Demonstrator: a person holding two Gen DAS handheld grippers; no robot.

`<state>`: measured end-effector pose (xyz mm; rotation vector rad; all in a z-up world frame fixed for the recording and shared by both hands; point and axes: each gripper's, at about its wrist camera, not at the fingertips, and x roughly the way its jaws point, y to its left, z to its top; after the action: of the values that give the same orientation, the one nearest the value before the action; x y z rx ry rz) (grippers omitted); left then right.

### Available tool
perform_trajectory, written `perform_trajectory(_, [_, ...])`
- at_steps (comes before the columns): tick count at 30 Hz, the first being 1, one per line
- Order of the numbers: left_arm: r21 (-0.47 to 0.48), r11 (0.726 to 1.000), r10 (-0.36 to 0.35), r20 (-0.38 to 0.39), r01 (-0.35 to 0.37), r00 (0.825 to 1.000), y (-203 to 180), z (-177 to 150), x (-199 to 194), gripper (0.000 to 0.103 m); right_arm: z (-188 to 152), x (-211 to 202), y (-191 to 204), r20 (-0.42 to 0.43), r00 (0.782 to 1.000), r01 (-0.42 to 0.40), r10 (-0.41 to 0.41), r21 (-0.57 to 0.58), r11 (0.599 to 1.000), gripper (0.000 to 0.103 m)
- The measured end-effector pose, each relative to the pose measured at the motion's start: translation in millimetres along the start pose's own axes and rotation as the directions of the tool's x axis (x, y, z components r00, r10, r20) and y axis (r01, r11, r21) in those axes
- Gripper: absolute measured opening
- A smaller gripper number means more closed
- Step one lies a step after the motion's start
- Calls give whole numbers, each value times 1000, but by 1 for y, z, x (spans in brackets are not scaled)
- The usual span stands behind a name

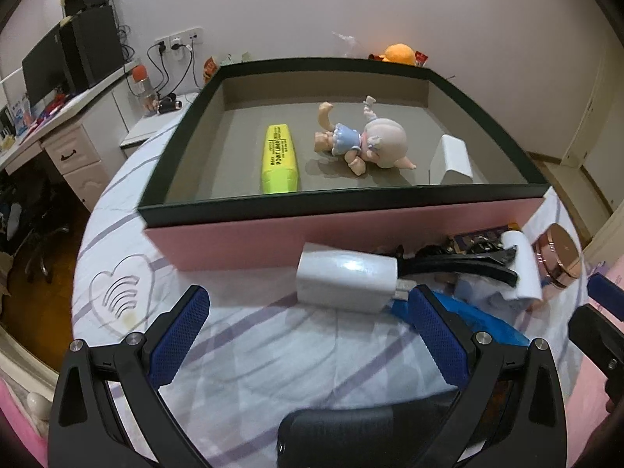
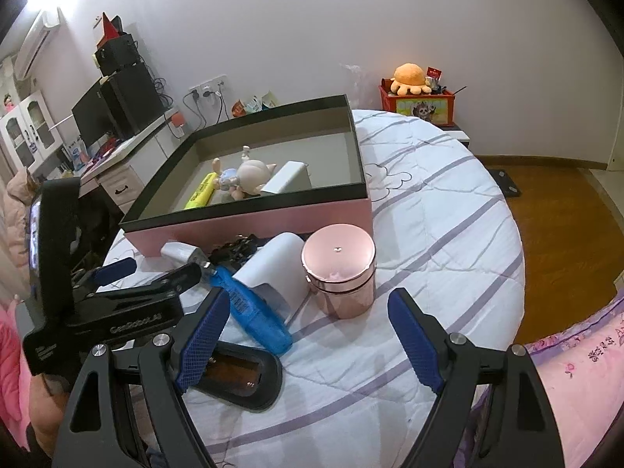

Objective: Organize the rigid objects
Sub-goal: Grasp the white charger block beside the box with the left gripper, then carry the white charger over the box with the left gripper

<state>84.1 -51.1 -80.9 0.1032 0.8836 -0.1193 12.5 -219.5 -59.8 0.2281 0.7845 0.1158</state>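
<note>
While both grippers hover over the bedspread [image 2: 448, 202], left gripper [image 1: 308, 312] is spread wide and empty, white charger [image 1: 345, 279] just ahead of its tips. Right gripper [image 2: 308, 312] likewise released, rose-gold canister [image 2: 339, 269] just beyond its tips. Pink box [image 1: 351, 234] holds yellow highlighter [image 1: 279, 160], doll [image 1: 366, 140], white block [image 1: 452, 160].

Small dark clutter [image 1: 474, 243] behind white charger [image 1: 347, 279], partly masked by black curved piece [image 1: 460, 267], too tangled to identify; rose-gold canister [image 1: 559, 259] half covered by white curved object [image 1: 520, 269] in left wrist view; blue item [image 1: 468, 318] mostly hidden behind gripper finger [image 1: 438, 335]; dark oval tray [image 2: 241, 376] partly covered by right gripper's finger [image 2: 202, 337]; highlighter [image 2: 201, 191] cut by box [image 2: 249, 230] wall; desk clutter [image 2: 84, 154] too small to read.
</note>
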Motion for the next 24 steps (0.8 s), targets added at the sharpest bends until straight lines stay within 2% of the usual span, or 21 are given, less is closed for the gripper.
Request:
perform_trajectory(4, [0,1000,-15,-10,15,1000,-1,3,13,102,1,3,-4,-6,1000,7,-7,4,1000,84])
perform_trajectory(8, [-24,994,-103,-14,103,995,5,5,16,92,2,5,-6,-11,1000,12,-12,8,1000,84])
perform_trajectory(13, [8,988,-157,-5,157,988,-3,0,9,57,1,7,-5,-18,1000,10,-10,9,1000,84])
perform_trajectory(16, [-10,984,-175,-1,175,985,2,-2,6,53,2,7,-2,-18,1000,6,-6,0,1000,84])
perform_trajectory(24, [-17,977,-215,6,215,977,7,-4,0,52,2,5,1,-14,1000,10,-10,-4,1000,84])
